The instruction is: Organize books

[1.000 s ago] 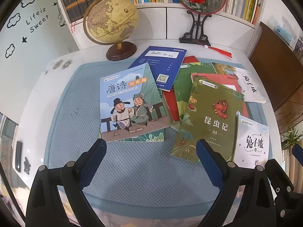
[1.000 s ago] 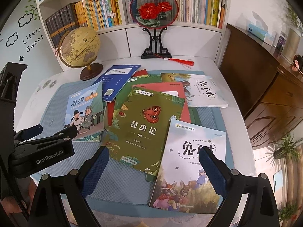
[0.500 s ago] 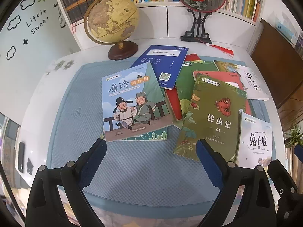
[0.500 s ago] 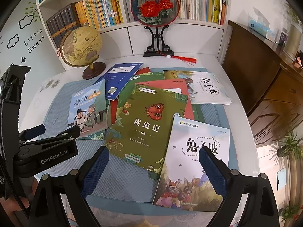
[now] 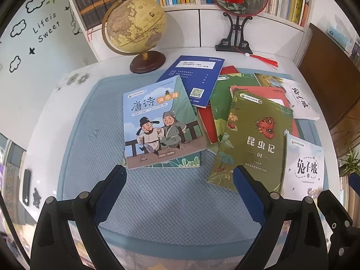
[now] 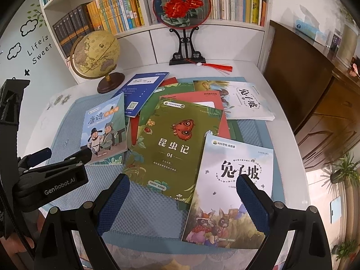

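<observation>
White tabletop [image 5: 290,66], blue mat [image 5: 157,202]: near strip bare. Books overlapped mid-mat: green insect book [image 6: 173,144], rabbit book [image 6: 234,184] at near-right edge, poetry book [image 5: 157,123] left. Left hand-held gripper [image 5: 180,189], right hand-held gripper [image 6: 182,199]: spread wide, nothing held.

mat [image 5: 74,135]: blue, dimpled | insect book [image 6: 171,144]: green, red moth | globe [image 5: 135,24]: tan
</observation>
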`<state>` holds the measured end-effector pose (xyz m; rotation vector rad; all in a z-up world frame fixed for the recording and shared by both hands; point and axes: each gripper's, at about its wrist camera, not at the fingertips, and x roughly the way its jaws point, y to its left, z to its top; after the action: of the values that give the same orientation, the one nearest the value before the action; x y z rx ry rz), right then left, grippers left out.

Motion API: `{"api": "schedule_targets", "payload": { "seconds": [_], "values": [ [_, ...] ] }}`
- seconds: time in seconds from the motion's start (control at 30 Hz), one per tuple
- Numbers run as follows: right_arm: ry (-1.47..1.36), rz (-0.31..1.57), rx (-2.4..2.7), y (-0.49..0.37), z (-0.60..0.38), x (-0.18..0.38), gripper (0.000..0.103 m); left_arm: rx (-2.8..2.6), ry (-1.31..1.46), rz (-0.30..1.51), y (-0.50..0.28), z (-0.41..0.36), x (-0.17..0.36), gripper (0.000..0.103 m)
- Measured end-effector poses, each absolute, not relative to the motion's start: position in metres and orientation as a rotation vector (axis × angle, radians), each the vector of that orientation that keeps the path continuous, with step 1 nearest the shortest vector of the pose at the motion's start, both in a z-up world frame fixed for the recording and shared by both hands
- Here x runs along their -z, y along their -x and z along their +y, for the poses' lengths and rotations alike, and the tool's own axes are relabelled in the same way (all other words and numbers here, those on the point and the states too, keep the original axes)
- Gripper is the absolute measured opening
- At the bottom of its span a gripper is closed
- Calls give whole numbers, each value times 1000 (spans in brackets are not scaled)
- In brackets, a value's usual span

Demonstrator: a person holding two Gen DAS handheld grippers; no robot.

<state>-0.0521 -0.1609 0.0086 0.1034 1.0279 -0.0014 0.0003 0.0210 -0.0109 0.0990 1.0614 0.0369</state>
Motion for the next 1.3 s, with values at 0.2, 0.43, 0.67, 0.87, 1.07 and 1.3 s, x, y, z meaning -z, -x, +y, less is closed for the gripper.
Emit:
{"api": "schedule_targets", "payload": {
  "seconds": [0.2, 0.43, 0.67, 0.87, 1.07, 1.3],
  "values": [
    [-118, 1046, 4, 52, -163, -5, 95, -38, -101, 1063, 0, 21, 12, 95],
    [-121, 1051, 4, 53, -164, -4, 95, -45, -98, 1069, -1, 23, 14, 95],
    [-128, 1059, 4, 52, -166, -2, 96, -48, -100, 1066, 0, 23, 13, 95],
    [-126, 1061, -1, 51, -166, -1, 95, -48, -106, 1065, 1, 20, 13, 95],
    [-126, 1066, -3, 52, -167, 0, 95, -50, -105, 1072, 2, 18, 15, 95],
    [-94, 1087, -12, 57, -175, 9, 95, -31, -100, 1090, 4, 8, 26, 95]
  ]
}}
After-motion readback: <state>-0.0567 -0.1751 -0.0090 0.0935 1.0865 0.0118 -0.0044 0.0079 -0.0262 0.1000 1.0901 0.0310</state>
